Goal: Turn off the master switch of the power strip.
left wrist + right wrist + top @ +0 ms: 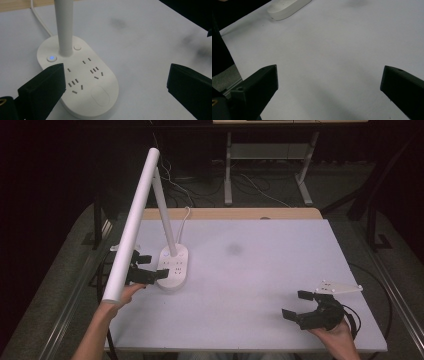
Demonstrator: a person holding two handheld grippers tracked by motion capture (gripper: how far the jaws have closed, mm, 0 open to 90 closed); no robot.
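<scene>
A white desk lamp stands at the left of the table on an oval socket base (173, 266) (82, 82). Its upright pole (64, 27) rises from the base, and its long tube head (132, 222) slants toward the near left. A blue-lit button (51, 58) and a plain white button (77, 47) flank the pole foot. My left gripper (152, 266) (115, 75) is open, its jaws wide apart just at the base's near left side, holding nothing. My right gripper (294, 304) (329, 75) rests open over bare table at the near right, far from the base (287, 7).
The white table top (270, 265) has a dark smudge (234, 249) near its middle. The lamp's white cable (40, 20) runs off the far edge over a wooden strip (230, 213). The tube head overhangs my left hand. Desk legs and cables stand on the floor behind.
</scene>
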